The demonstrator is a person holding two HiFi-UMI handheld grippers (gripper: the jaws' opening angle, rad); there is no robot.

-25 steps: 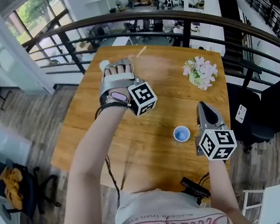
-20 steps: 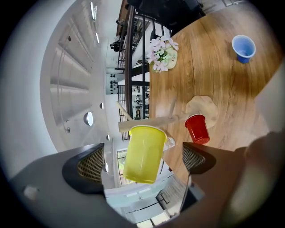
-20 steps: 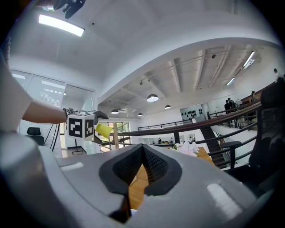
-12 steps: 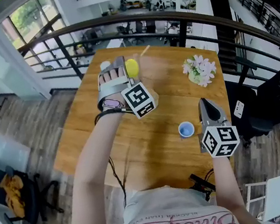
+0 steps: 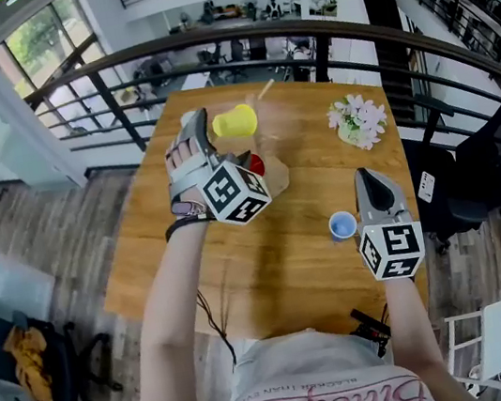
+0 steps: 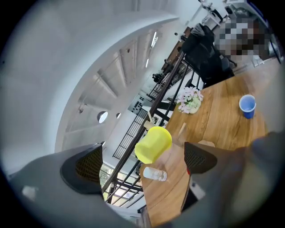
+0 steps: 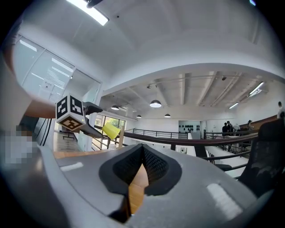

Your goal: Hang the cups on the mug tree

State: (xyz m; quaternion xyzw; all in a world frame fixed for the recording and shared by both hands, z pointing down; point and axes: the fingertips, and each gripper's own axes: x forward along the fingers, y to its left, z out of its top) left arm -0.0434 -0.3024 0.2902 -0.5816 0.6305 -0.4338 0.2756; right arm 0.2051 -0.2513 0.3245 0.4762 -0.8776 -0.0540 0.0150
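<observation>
Left gripper: jaws released, have just been opening, nothing between the pads. Yellow cup hangs beyond them on the mug tree. Blue cup stands upright on the counter, just left of the right gripper and behind its tips. Right jaws are clenched on nothing, and that hand is probably the nearer for the pick.

Head view looks steeply down; all (three) share yellow cup.

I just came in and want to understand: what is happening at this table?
A person works with two handheld grippers. The left gripper has just been opening its jaws; they stand apart pressing nothing, and the yellow cup ahead seems to hang on the mug tree. The right gripper is shut and empty, near the blue cup on the table.
</observation>
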